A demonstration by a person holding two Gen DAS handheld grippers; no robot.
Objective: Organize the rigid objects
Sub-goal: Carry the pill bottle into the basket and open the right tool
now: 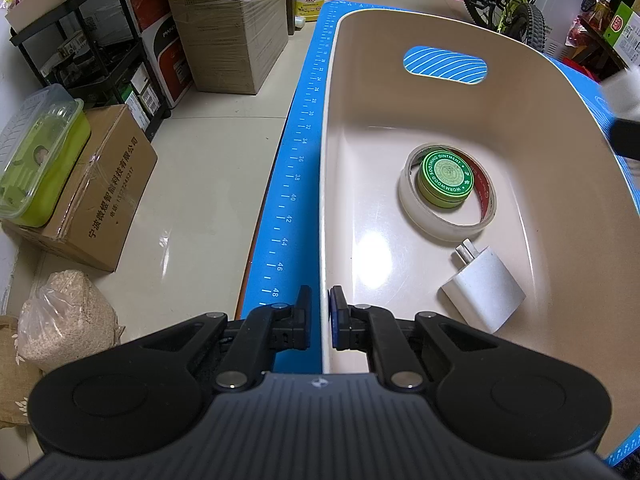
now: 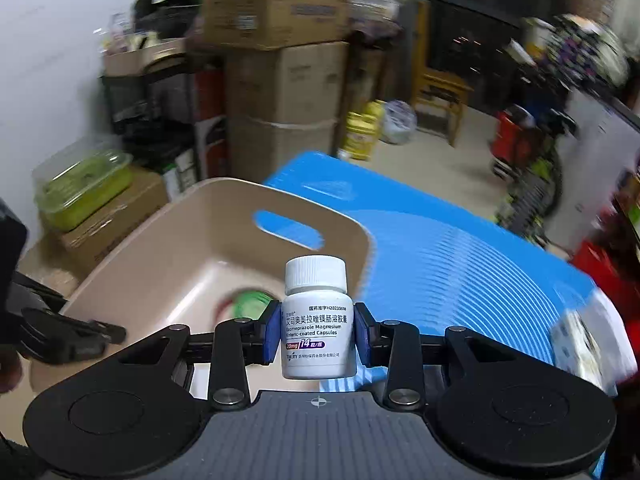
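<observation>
Gripping the near left rim of the beige bin (image 1: 332,128), the left gripper (image 1: 320,320) is pinching the thin plastic wall, one black finger sitting outside the wall and the blue-padded finger sitting inside, the jaws standing almost fully together on it. Inside the bin, a roll of clear tape (image 1: 447,192) is lying flat on the floor, and a round green ointment tin (image 1: 446,178) is sitting within the ring of the tape. Just nearer than the tape, also on the bin's floor, a white charger plug (image 1: 484,294) is lying on its side with its prongs pointing toward the tape. The bin itself is resting on a blue mat (image 1: 296,168) with ruler marks running along the bin's left side; its far wall is showing an oval handle slot.

Holding a white pill bottle (image 2: 316,320) upright, the right gripper (image 2: 318,330) is clamping it by the body, its blue pads (image 2: 273,330) pressing on both sides of the label, the jaws standing partly apart around it. The bottle is hanging in the air at the near right corner of the bin, in front of the bin's right wall, with its ribbed white cap pointing up. The background around the bin is looking smeared in the right wrist view, while the bottle and gripper are staying sharp. To the left of the bin, the left gripper's black arm is showing at the rim.
</observation>
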